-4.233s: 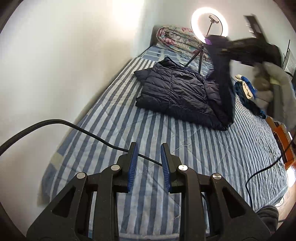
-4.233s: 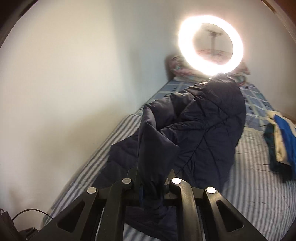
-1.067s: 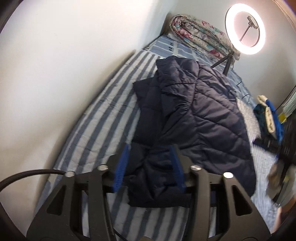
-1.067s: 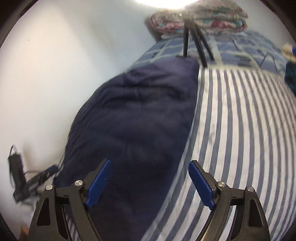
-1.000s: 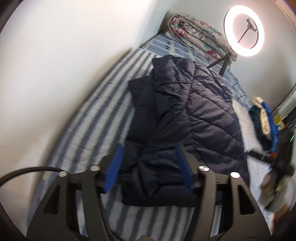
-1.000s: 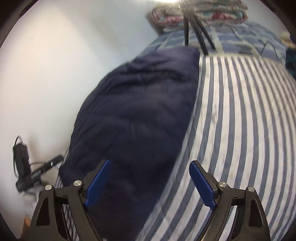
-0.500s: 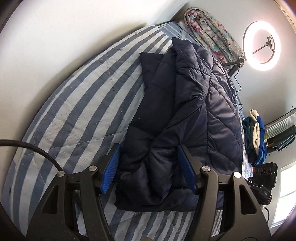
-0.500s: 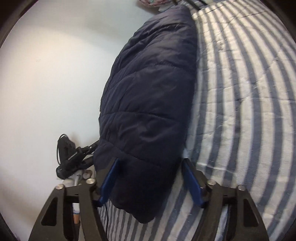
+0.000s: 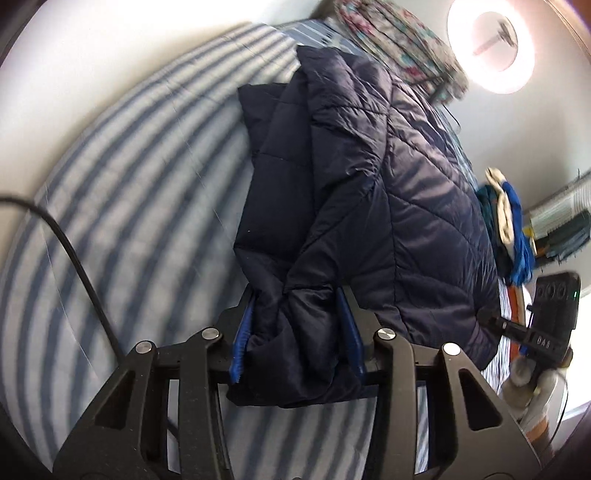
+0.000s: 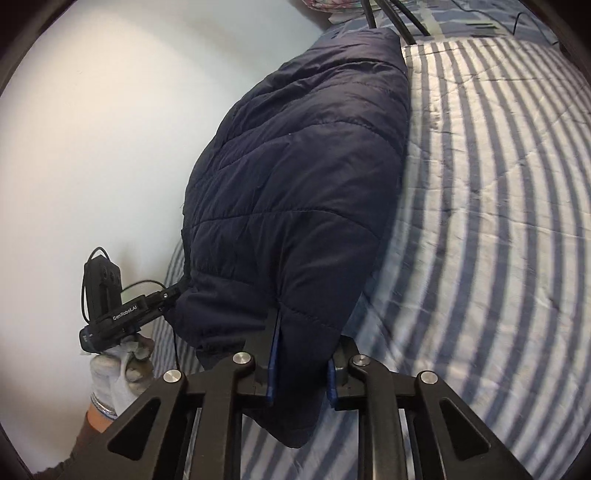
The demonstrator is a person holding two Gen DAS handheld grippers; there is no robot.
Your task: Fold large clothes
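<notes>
Since the frames of a second ago, both hand-held grippers have come down onto the near hem of the jacket [image 9: 413, 192], and their blue pads, then spread wide over the fabric, now pinch it. The left hand-held gripper [image 9: 295, 332] is closing, with a bunched fold of the hem between its pads. The right hand-held gripper [image 10: 301, 365] is closing on the jacket's other near corner, fabric pressed between its pads.

The jacket, dark navy and quilted, lies lengthwise on the bed [image 10: 498, 184], which has a blue-and-white striped cover and stands against a white wall [image 10: 92, 129].

Only the left view shows the ring light [image 9: 491, 44], a floral quilt [image 9: 391, 44] rolled at the head of the bed, a pile of blue and cream clothes [image 9: 506, 229] and a black cable [image 9: 74, 258] across the cover. Only the right view shows a gloved hand [image 10: 118, 365] holding the left tool, and the tripod legs [image 10: 391, 14].

The left tool's side reads "GenRobot.AI".
</notes>
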